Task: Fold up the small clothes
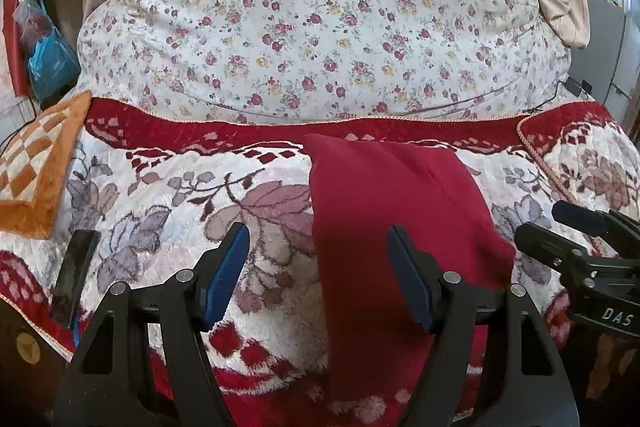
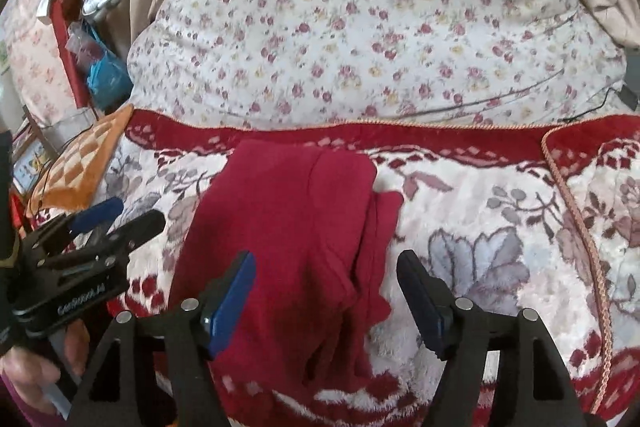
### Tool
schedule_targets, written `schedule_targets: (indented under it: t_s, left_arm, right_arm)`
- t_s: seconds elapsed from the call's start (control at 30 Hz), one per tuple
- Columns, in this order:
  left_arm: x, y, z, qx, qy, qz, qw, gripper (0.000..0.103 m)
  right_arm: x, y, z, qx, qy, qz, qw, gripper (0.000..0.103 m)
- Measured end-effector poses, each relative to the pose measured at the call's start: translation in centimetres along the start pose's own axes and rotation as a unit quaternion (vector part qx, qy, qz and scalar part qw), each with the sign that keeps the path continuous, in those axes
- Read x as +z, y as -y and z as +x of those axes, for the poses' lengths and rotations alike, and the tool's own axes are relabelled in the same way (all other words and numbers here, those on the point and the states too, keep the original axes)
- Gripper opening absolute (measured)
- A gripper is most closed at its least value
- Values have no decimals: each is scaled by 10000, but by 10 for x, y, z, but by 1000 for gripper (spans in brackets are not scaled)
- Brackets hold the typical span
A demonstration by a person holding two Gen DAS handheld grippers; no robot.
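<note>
Our right gripper [image 2: 326,291] stands wide open with nothing between its blue pads [image 2: 232,301]; they hover above the near part of the dark red knit garment [image 2: 288,227], folded into a long strip, and do not press it. Our left gripper [image 1: 318,277] is also wide open and empty; its right pad hangs over the left border of the same garment [image 1: 384,227], its left pad over the bare plush blanket.

The garment lies flat on the red and white flowered plush blanket [image 2: 480,211]. Its long axis runs straight away from both grippers, from the near edge to the red border of the blanket. In the right wrist view, a looser flap sticks out on its right side.

We judge that the next fold goes along this axis, near end to far end. The near end is just under the fingers of both hands, the right ones more centred, so we think both should close there together.
</note>
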State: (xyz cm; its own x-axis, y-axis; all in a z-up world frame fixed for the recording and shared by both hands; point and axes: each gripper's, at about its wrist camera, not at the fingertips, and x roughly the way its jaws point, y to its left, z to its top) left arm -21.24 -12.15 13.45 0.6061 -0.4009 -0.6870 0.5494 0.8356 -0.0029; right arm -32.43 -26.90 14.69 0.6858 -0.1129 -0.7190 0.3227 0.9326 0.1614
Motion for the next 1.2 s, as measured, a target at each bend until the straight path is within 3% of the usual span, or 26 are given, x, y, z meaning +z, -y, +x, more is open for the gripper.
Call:
schedule_targets:
  t_s: [0.2,1.2]
  left_arm:
    - [-1,-5,0,75,16,-82,9999,71]
    - [-4,3,17,126,-146,-28,9998,71]
  right_arm:
    - [3,-12,4,-103,104,-176,9997,77]
    - [-3,-3,32,-104,-272,36,9996,78]
